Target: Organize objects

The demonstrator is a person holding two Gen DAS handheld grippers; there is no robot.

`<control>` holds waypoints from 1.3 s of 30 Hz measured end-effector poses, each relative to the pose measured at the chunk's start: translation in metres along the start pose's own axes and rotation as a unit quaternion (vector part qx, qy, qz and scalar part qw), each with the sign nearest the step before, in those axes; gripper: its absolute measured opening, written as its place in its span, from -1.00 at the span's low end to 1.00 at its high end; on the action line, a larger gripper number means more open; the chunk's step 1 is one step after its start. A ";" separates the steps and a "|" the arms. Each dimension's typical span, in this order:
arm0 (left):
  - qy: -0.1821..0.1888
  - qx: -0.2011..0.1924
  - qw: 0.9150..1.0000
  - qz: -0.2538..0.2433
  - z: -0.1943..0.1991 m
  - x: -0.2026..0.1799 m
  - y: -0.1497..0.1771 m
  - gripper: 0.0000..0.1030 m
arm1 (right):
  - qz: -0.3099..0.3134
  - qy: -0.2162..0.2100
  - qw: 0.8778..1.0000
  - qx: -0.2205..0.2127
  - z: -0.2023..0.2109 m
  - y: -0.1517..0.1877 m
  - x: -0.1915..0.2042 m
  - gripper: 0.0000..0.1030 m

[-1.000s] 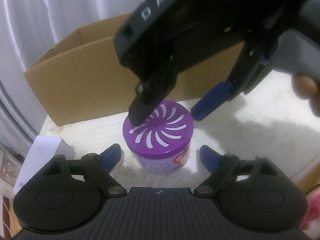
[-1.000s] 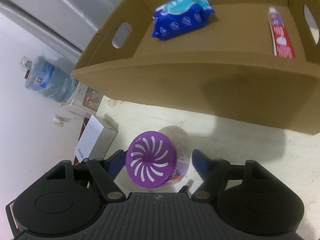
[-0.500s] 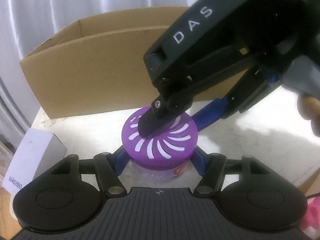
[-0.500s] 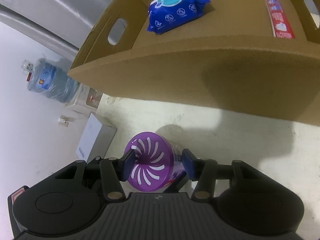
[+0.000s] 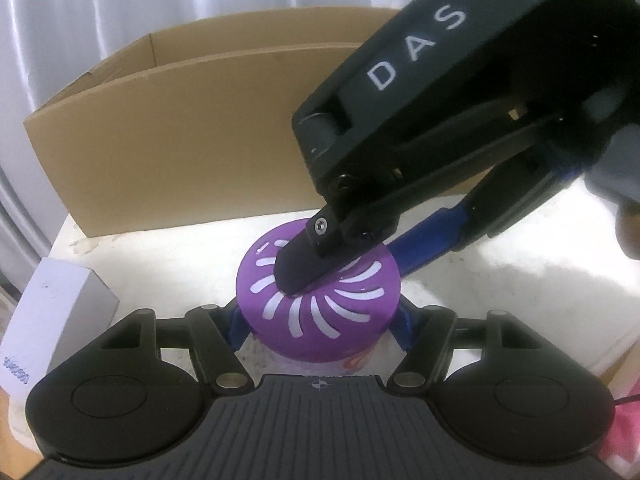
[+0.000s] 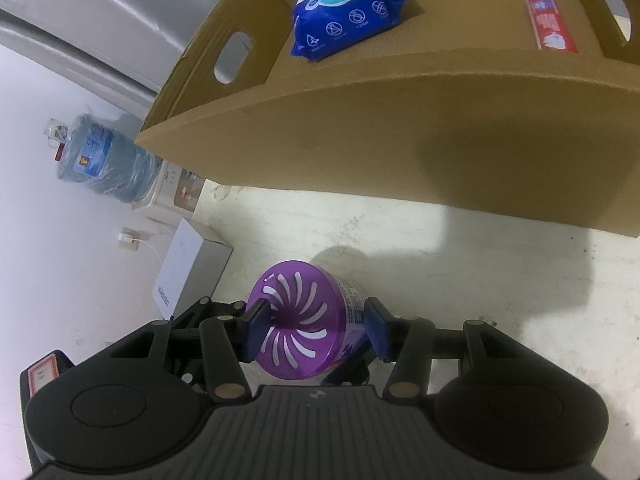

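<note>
An air freshener jar with a slotted purple lid stands on the pale table in front of a cardboard box. My right gripper is shut on the lid's rim, one blue pad on each side. In the left wrist view it reaches down from the upper right. My left gripper hugs the jar's body just under the lid, and its jaws are opening slightly. The lid's rim hides its pads.
Inside the box lie a blue wipes pack and a red toothpaste tube. A small white carton stands at the table's left edge. Beyond it, on the floor, is a water bottle.
Both grippers closed in on the jar: the right one's pads came onto the lid's rim, the left one's fingers came in under the lid. The right gripper sank lower over the lid.
</note>
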State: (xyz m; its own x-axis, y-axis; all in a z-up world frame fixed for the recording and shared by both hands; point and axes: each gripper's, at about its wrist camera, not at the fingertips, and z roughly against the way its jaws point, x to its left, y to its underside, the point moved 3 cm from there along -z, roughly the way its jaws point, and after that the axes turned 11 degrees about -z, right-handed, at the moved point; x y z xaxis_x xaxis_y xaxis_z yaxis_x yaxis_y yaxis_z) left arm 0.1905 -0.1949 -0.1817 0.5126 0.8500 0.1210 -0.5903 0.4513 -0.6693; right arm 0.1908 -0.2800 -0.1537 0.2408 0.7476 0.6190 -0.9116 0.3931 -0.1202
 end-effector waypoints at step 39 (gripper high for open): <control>-0.003 -0.002 1.000 0.013 -0.011 0.010 -0.005 0.26 | 0.012 0.002 1.000 -0.006 0.003 0.003 0.006 0.07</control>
State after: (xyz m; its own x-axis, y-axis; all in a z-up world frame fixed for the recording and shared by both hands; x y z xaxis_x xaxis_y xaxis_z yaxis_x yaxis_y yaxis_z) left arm 0.2055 -0.1915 -0.1851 0.4937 0.8628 0.1088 -0.5998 0.4285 -0.6757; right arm 0.1890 -0.2761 -0.1481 0.2196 0.7587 0.6133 -0.9131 0.3812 -0.1447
